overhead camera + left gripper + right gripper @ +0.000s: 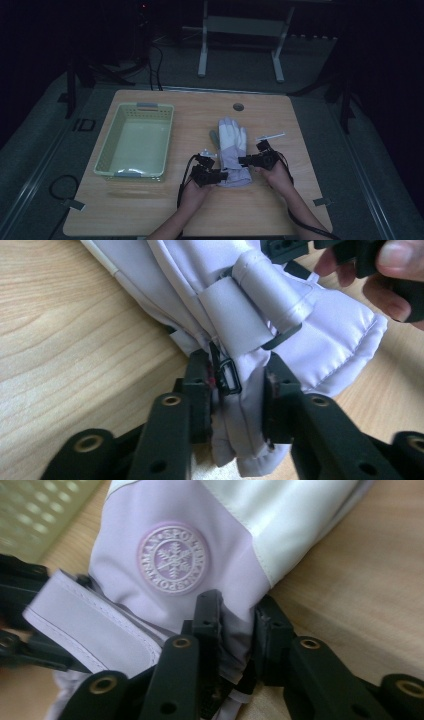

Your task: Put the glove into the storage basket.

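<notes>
Left gripper (235, 390): jaws nearly closed, pinching the cuff edge of the glove (232, 150) beside its strap buckle (228, 376). Right gripper (235, 625): jaws also pinch cuff fabric, below the round badge (173, 558). Gripping opposite cuff sides likely keeps the glove level for lifting. The glove lies mid-table (280, 205), fingers toward 12 o'clock. The basket (115, 145) sits at 9 o'clock from it, probably the destination.

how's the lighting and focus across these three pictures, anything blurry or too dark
High view: dim and underexposed, the glove pale, surroundings near black. Left tool view: bright, glove sharp, the hand at top right blurred. Right tool view: bright, snowflake badge crisp, basket out of focus.
</notes>
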A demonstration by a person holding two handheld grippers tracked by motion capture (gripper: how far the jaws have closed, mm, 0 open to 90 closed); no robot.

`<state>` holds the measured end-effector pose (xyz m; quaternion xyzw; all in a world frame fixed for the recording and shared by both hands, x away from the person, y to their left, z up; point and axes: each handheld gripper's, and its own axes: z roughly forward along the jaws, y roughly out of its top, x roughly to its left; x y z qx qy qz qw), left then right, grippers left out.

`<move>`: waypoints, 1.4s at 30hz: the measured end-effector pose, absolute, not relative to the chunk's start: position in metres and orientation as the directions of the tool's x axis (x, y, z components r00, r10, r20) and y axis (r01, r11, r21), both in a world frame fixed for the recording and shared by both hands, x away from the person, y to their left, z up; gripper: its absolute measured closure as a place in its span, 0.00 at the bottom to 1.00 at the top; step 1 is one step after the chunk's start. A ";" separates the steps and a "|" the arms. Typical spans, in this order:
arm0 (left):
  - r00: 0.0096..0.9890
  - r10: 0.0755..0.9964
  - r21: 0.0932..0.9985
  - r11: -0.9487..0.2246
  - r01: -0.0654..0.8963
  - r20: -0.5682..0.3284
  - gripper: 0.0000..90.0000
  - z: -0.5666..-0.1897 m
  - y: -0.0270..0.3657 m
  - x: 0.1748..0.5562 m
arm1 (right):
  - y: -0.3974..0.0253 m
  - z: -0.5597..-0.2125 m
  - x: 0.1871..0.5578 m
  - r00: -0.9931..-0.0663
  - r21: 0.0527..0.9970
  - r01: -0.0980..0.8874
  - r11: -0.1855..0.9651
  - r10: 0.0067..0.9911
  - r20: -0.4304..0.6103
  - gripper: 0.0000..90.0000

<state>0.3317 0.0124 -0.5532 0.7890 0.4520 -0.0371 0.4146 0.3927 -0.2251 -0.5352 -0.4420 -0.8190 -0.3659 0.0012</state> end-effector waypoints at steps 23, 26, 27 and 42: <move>0.655 0.673 0.643 -0.340 0.686 -0.343 0.83 -0.499 0.024 0.329 | -0.202 -0.483 0.369 -0.653 0.707 0.598 0.379 0.741 0.156 0.87; 0.667 0.670 0.648 -0.356 0.673 -0.325 0.83 -0.490 0.028 0.331 | -0.198 -0.475 0.369 -0.656 0.716 0.587 0.378 0.740 0.147 0.87; 0.671 0.669 0.649 -0.361 0.670 -0.320 0.83 -0.488 0.030 0.332 | -0.197 -0.473 0.369 -0.657 0.720 0.583 0.376 0.739 0.145 0.87; 0.707 0.653 0.650 -0.419 0.634 -0.269 0.83 -0.453 0.060 0.345 | -0.171 -0.444 0.375 -0.665 0.758 0.555 0.343 0.730 0.156 0.87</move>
